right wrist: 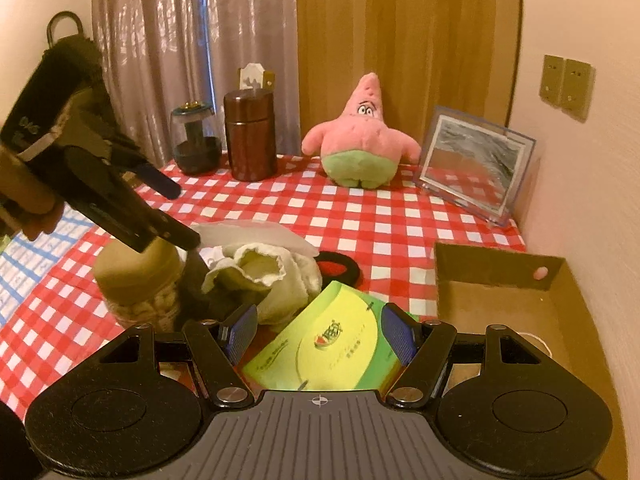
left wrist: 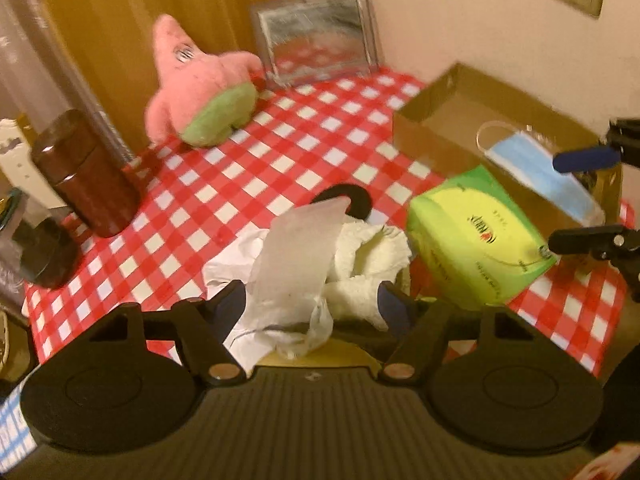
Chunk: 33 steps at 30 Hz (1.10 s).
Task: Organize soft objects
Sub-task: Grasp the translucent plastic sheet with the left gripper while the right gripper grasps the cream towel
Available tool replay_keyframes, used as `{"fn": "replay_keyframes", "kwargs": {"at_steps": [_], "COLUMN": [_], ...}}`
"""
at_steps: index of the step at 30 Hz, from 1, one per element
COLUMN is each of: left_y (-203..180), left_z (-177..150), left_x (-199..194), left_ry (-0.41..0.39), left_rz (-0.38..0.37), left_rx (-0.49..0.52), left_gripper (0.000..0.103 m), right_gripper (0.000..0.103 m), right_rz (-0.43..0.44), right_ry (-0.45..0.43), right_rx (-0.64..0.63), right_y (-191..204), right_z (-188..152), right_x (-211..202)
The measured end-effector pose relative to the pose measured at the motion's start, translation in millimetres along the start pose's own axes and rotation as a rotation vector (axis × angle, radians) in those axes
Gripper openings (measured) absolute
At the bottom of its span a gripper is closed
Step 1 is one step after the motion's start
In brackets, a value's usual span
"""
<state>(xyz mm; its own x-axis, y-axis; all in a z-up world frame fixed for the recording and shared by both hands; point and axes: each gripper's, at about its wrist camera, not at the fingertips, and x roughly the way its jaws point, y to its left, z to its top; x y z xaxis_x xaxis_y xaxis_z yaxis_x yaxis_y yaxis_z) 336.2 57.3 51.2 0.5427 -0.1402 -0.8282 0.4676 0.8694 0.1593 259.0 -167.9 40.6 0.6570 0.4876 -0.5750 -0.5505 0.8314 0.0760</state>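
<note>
A green and yellow tissue pack sits tilted between the pads of my right gripper, which is shut on it beside the cardboard box. Seen from the left wrist, the pack hangs over the box's near wall, and a blue face mask lies inside. My left gripper stands open over a pile of white tissue and cloth with a clear plastic strip. Its fingertips reach the pile's edge and grip nothing. A pink star plush sits at the back.
On the red checked tablecloth stand a brown canister, a glass jar and a picture frame by the wall. A black ring lies beside the pile. A tan and cream knitted item sits under the left gripper.
</note>
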Motion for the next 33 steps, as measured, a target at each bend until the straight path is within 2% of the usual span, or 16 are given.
{"fn": "replay_keyframes", "kwargs": {"at_steps": [3, 5, 9, 10, 13, 14, 17, 20, 27, 33], "left_y": [4.4, 7.7, 11.5, 12.4, 15.0, 16.2, 23.4, 34.3, 64.2, 79.3], "left_z": [10.7, 16.4, 22.5, 22.6, 21.4, 20.9, 19.6, 20.3, 19.1, 11.8], "left_x": [19.4, 29.8, 49.0, 53.5, 61.3, 61.7, 60.2, 54.7, 36.4, 28.4], "left_ry": [0.055, 0.089, 0.155, 0.171, 0.206, 0.207, 0.191, 0.155, 0.075, 0.032], "left_rz": [-0.022, -0.023, -0.041, -0.042, -0.044, -0.045, -0.049, -0.049, -0.024, -0.029], "left_rx": [0.034, 0.049, 0.068, 0.072, 0.073, 0.068, 0.031, -0.029, -0.143, -0.195], "left_gripper": [0.064, 0.056, 0.053, 0.050, 0.035, 0.026, 0.011, 0.006, 0.004, 0.004], "right_gripper": [0.068, 0.069, 0.068, 0.069, 0.068, 0.069, 0.068, 0.068, 0.069, 0.068], "right_rz": [0.008, 0.013, 0.018, 0.019, 0.019, 0.021, 0.032, 0.056, 0.147, 0.211], "right_ry": [0.007, 0.009, 0.014, 0.016, 0.025, 0.028, 0.041, 0.050, 0.082, 0.183], "right_rx": [-0.007, -0.011, -0.015, -0.015, -0.025, -0.028, -0.040, -0.044, -0.015, -0.028], "right_y": [-0.9, -1.1, -1.6, -2.0, -2.4, -2.0, -1.0, -0.2, -1.4, 8.9], "right_z": [5.4, 8.7, 14.0, 14.9, 16.8, 17.3, 20.9, 27.3, 50.2, 64.6], "right_x": [14.0, 22.1, 35.3, 38.5, 47.3, 49.7, 58.8, 67.7, 94.4, 138.1]}}
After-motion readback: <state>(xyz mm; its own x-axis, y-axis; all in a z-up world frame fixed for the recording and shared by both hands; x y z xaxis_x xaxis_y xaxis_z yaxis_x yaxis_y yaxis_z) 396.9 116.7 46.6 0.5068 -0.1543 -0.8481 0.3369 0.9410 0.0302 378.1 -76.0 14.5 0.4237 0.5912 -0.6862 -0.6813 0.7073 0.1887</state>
